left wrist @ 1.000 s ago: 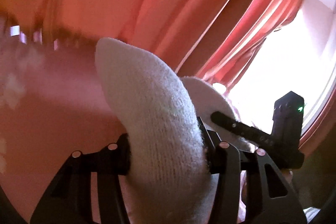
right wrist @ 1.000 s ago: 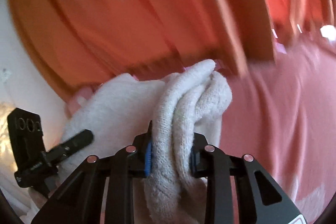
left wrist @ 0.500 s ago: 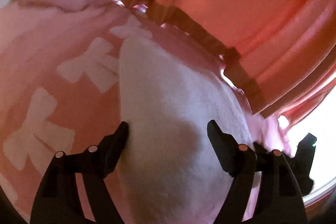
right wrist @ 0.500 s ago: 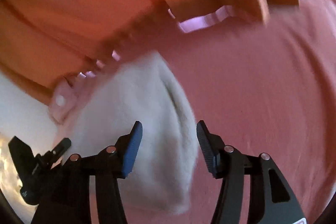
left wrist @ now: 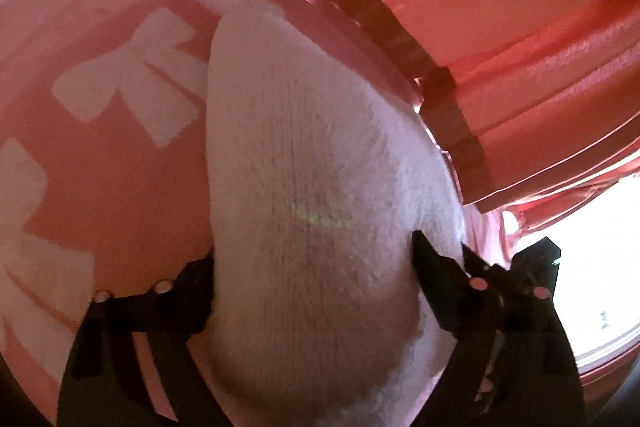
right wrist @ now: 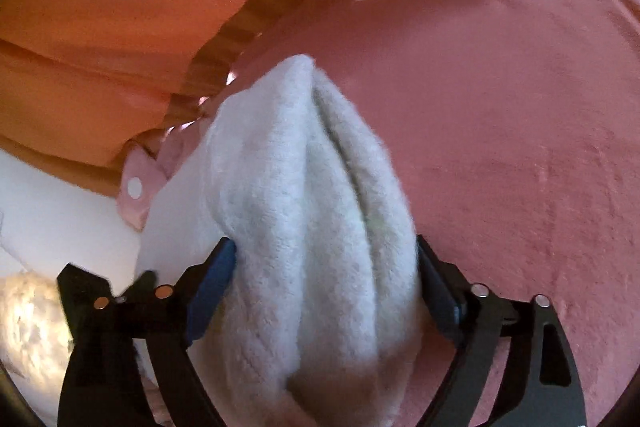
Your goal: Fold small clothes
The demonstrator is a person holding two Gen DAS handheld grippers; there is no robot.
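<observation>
A white knitted sock [left wrist: 312, 195] lies on the pink bedspread, filling the middle of the left wrist view. My left gripper [left wrist: 316, 267] is open, its jaws spread wide on either side of the sock. In the right wrist view the same sock [right wrist: 312, 219] shows as a folded bundle with a crease down its middle. My right gripper [right wrist: 324, 271] is open too, its blue-padded fingers [right wrist: 212, 279] apart around the bundle. The other gripper shows at the edge of each view.
The pink bedspread [left wrist: 100, 155] carries white bow prints [left wrist: 132, 75]; in the right wrist view it is plain pink [right wrist: 500, 131]. Red-orange curtains [left wrist: 500, 7] hang just behind the bed edge. A bright window [left wrist: 592, 267] is at the right.
Both grippers lowered the sock from the air onto the bedspread and opened their jaws; a second ago each was shut on it in front of the curtains.
</observation>
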